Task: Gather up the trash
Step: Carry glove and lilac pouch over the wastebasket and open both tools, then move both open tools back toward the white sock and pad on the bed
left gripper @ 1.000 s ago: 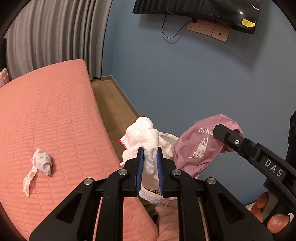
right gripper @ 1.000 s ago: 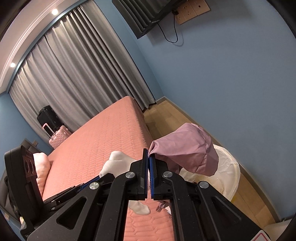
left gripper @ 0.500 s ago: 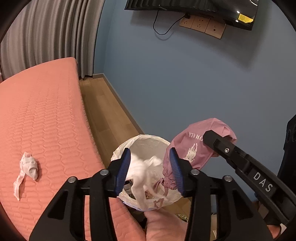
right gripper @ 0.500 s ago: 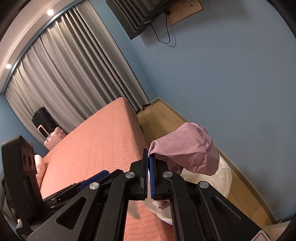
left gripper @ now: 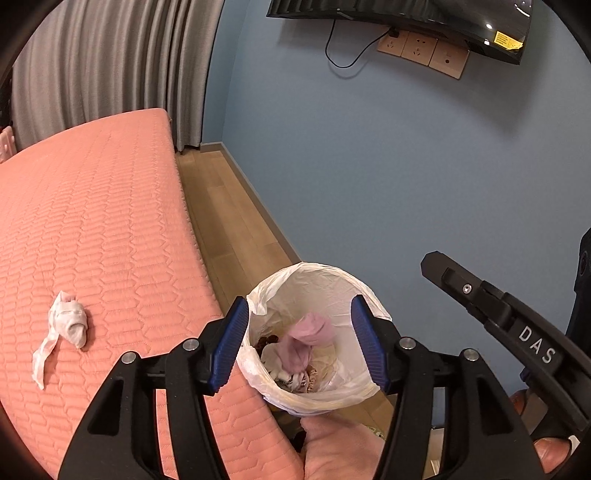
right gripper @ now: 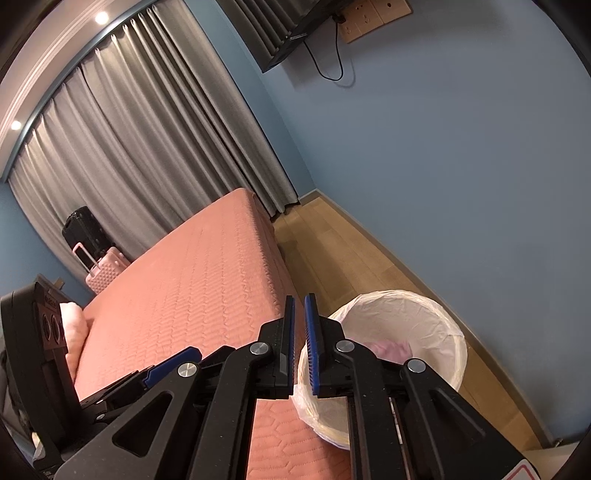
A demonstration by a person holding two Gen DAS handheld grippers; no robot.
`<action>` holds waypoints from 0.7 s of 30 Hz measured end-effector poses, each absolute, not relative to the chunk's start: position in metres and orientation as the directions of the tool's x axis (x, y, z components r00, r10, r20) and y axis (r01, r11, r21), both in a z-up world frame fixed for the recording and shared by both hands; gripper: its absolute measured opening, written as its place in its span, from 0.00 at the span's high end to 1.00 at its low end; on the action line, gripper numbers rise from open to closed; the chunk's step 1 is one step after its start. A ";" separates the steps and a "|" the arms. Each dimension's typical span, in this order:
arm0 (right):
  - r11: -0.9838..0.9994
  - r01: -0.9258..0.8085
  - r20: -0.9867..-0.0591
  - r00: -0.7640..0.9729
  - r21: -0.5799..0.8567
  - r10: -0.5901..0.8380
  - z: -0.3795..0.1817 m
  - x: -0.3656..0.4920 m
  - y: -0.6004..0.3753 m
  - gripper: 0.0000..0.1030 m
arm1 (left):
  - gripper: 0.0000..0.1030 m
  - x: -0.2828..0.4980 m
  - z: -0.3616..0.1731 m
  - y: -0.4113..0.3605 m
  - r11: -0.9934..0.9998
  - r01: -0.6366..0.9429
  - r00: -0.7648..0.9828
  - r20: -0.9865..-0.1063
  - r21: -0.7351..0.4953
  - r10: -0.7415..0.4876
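Note:
A waste bin with a white liner [left gripper: 332, 280] stands on the floor beside the bed. A pink bag [left gripper: 310, 332] lies inside it on other trash, and shows in the right wrist view [right gripper: 391, 348] too. My left gripper [left gripper: 301, 341] is open wide and empty, right above the bin. My right gripper [right gripper: 300, 345] is slightly open and empty, above the bin's near rim [right gripper: 458, 332]; its black finger shows in the left wrist view [left gripper: 480, 299]. A crumpled white tissue [left gripper: 68, 325] lies on the bed, left of the left gripper.
The salmon quilted bed [left gripper: 92, 221] fills the left. A strip of wooden floor [left gripper: 229, 221] runs between bed and blue wall [left gripper: 369, 166]. Grey curtains [right gripper: 147, 147], a pink suitcase [right gripper: 103, 271] and a black one stand at the far end. A TV [left gripper: 406, 18] hangs on the wall.
My left gripper opened and dropped the white tissue wad into the bin. My right gripper then released the pink bag, which now lies in the bin.

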State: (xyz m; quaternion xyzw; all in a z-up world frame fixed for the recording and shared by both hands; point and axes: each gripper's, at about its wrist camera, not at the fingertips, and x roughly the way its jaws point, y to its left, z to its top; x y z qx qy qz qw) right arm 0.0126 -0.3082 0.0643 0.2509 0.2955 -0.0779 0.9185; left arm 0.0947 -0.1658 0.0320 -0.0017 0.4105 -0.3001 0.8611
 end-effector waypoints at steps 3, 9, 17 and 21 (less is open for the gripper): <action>0.865 0.286 -0.587 0.809 0.412 0.012 0.063 0.013 -0.303 0.91 | 0.46 0.093 0.032 -0.162 0.823 0.511 0.487 -0.704 -0.250 -0.517; 0.872 0.274 -0.600 0.799 0.407 0.029 0.059 0.016 -0.291 0.91 | 0.46 0.093 0.031 -0.149 0.830 0.494 0.496 -0.701 -0.258 -0.513; 0.890 0.241 -0.617 0.785 0.386 0.055 0.056 0.026 -0.269 0.91 | 0.46 0.097 0.028 -0.129 0.847 0.456 0.508 -0.702 -0.272 -0.499; 0.900 0.220 -0.624 0.779 0.377 0.071 0.054 0.029 -0.255 0.91 | 0.46 0.099 0.025 -0.113 0.858 0.430 0.516 -0.703 -0.281 -0.489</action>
